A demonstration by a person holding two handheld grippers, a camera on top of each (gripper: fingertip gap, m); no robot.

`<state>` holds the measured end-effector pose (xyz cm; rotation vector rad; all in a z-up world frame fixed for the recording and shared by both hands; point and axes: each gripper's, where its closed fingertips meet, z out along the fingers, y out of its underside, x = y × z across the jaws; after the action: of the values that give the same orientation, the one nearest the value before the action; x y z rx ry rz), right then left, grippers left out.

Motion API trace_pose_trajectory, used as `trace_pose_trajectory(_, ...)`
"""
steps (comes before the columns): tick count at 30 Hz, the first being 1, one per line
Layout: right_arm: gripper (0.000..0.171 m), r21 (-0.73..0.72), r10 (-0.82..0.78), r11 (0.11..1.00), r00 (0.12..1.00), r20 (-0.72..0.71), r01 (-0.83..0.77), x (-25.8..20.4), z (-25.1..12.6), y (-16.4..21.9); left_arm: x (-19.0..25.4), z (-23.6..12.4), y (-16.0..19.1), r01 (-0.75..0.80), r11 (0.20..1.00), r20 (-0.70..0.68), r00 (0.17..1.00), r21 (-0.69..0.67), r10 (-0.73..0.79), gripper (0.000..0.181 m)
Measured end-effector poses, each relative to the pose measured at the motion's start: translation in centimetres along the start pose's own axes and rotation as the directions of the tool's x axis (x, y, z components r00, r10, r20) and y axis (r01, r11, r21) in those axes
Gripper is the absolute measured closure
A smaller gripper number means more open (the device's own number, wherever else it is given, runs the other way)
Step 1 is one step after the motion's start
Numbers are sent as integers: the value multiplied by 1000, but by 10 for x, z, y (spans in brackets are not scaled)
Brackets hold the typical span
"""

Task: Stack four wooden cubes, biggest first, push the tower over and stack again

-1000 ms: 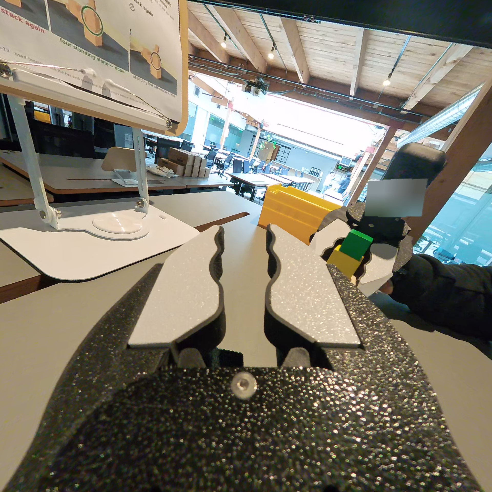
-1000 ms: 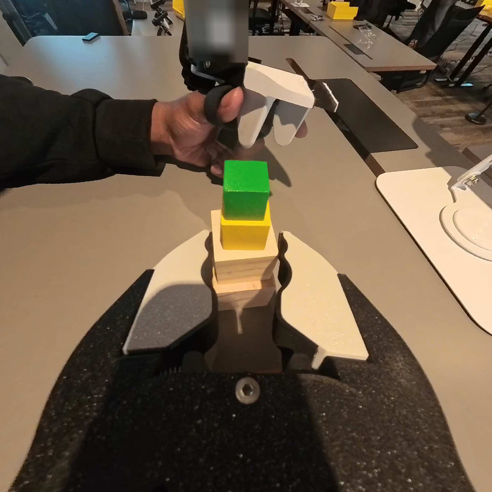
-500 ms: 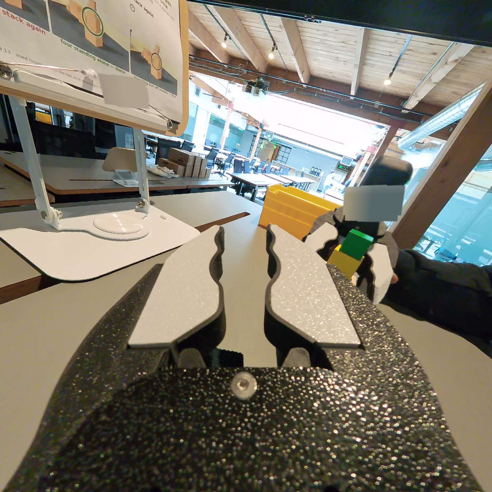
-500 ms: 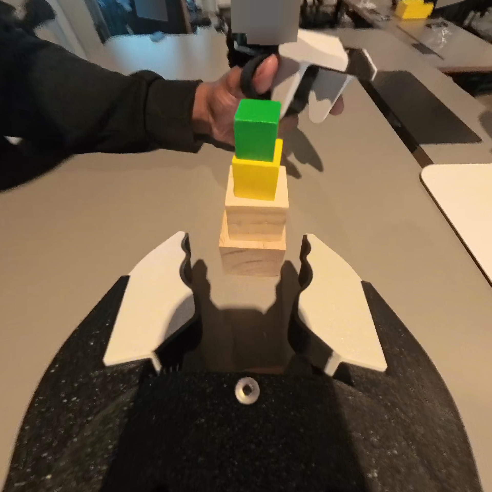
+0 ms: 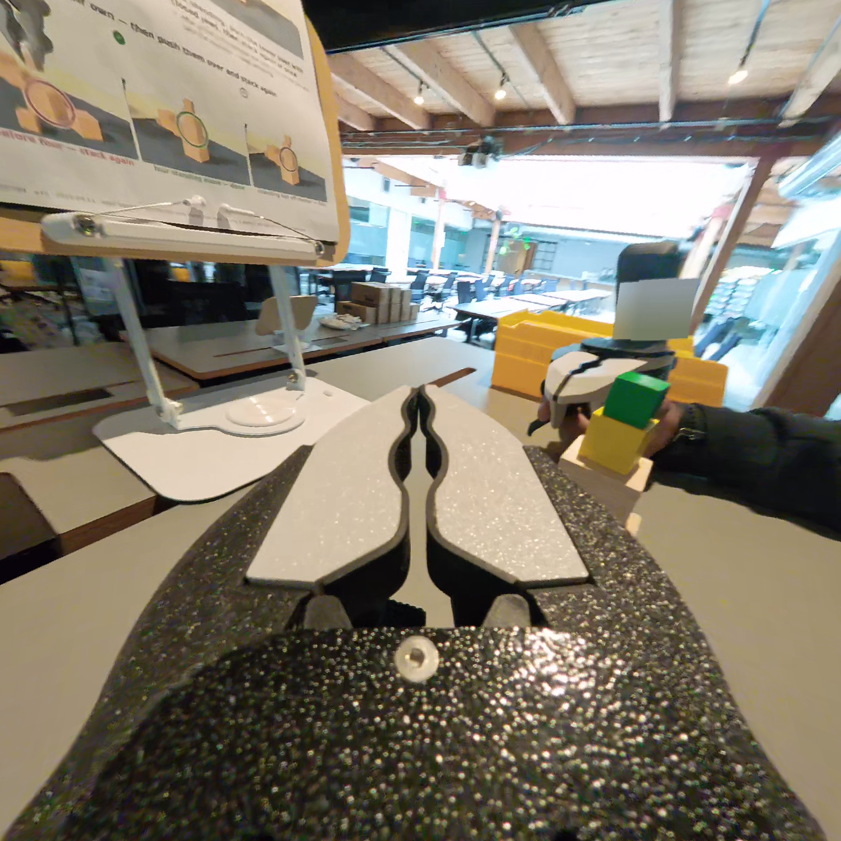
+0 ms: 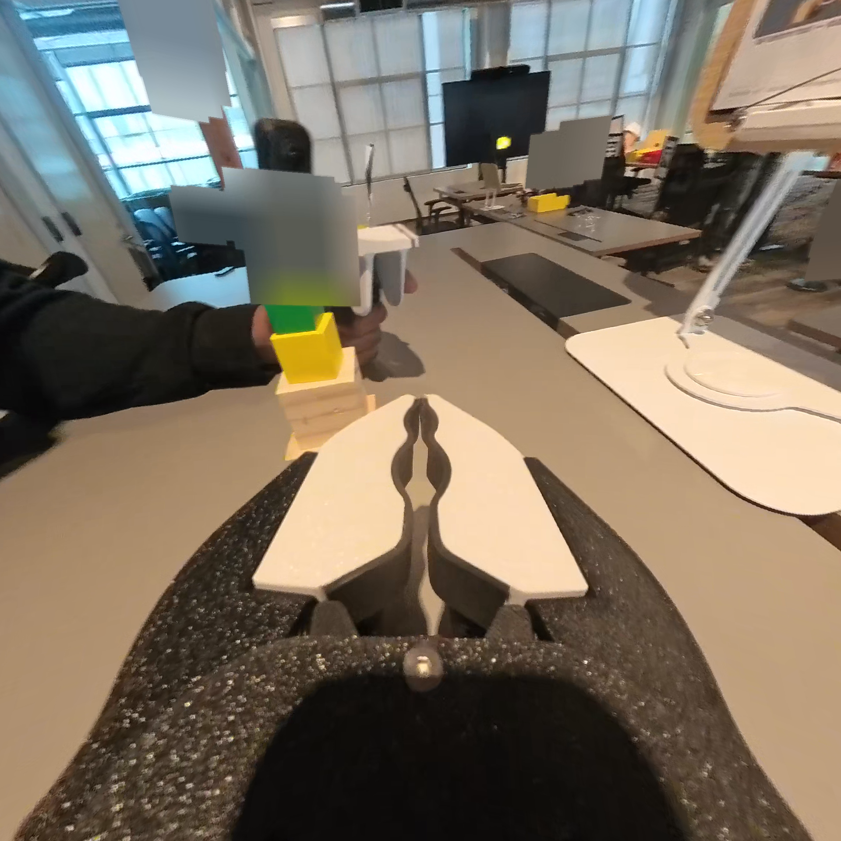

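Observation:
A tower of four cubes stands on the grey table: green cube [image 5: 635, 400] on top, yellow cube [image 5: 612, 443], a plain wooden cube [image 5: 605, 484], and a larger wooden cube [image 6: 296, 448] at the bottom. My left gripper [image 5: 418, 391] is shut and empty, with the tower to its right. My right gripper [image 6: 421, 401] is shut and empty, with the tower [image 6: 309, 352] just ahead and to its left. Each gripper shows beyond the tower in the other's view: the right gripper in the left wrist view [image 5: 575, 380], the left gripper in the right wrist view [image 6: 387, 277]. A mosaic patch hides part of the green cube [image 6: 293, 316].
A white stand [image 5: 218, 437] holding an instruction sheet sits at the table's side; it also shows in the right wrist view [image 6: 728, 409]. Yellow bins [image 5: 546, 346] stand behind the tower. A black mat [image 6: 550, 284] lies farther back. A person's dark sleeves reach in. Left tips to right tips: about 15 centimetres. The plain wooden cube [image 5: 605, 484] sits 9 centimetres or so from the ends of my right fingers.
Both grippers have closed. My right gripper has drawn back from around the tower's base and shifted to its right. The tower still stands.

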<state>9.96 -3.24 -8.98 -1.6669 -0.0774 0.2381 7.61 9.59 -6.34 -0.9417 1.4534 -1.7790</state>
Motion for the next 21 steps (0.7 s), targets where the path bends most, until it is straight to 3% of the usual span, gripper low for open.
trace_pose_trajectory(4,171,-2,-35,999,979,-203,36,35,-10,-1,3,11,15,-128,985,68,988,-119,137,181)
trace_pose_trajectory(8,171,35,-7,999,901,-433,25,82,-42,-6,30,25,49,-336,891,-62,941,-305,333,181)
trace_pose_trajectory(11,171,120,79,992,885,-459,-26,92,-53,-12,30,29,57,-366,859,-60,927,-358,370,181)
trace_pose_trajectory(18,171,89,57,996,893,-447,-20,90,-49,-9,-1,27,50,-179,911,119,964,-372,238,181)
trace_pose_trajectory(20,171,100,71,995,895,-441,-29,90,-50,-9,6,30,54,-186,902,85,968,-391,236,181)
trace_pose_trajectory(21,171,105,78,994,896,-437,-35,91,-50,-10,24,34,58,-200,899,-16,978,-389,210,181)
